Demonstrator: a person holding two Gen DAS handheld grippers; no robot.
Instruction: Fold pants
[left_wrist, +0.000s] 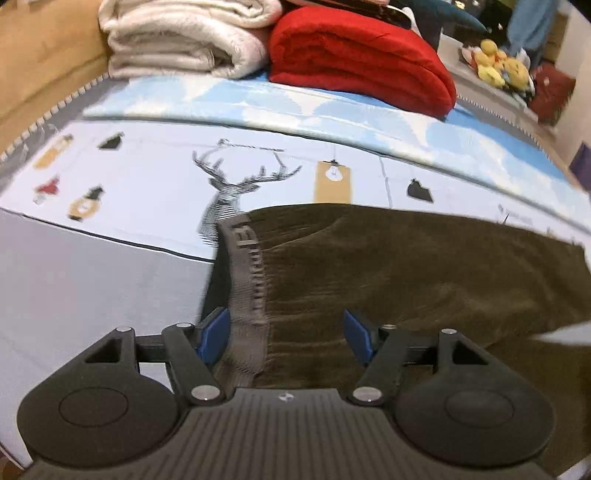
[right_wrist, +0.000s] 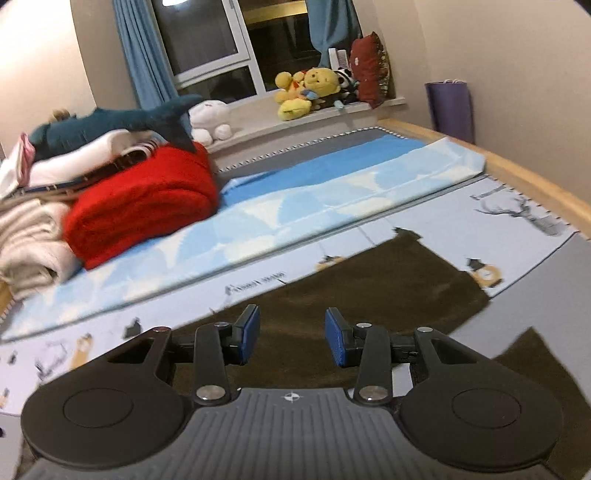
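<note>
Dark olive-brown pants (left_wrist: 406, 266) lie flat on a printed bed sheet (left_wrist: 129, 177), with the grey elastic waistband (left_wrist: 247, 280) at their left end. My left gripper (left_wrist: 286, 338) is open, its blue pads on either side of the waistband edge, just above the cloth. In the right wrist view the pants (right_wrist: 369, 280) stretch toward the far right, a leg end (right_wrist: 472, 295) near the sheet's edge. My right gripper (right_wrist: 291, 338) is open and empty over the pants.
A red folded blanket (left_wrist: 362, 55) and a cream one (left_wrist: 184, 40) are stacked at the bed's far side on a light blue cover (right_wrist: 332, 199). A plush shark (right_wrist: 110, 125) lies on the pile. Stuffed toys (right_wrist: 310, 92) sit on the window sill. A wooden bed frame (right_wrist: 517, 170) runs along the right.
</note>
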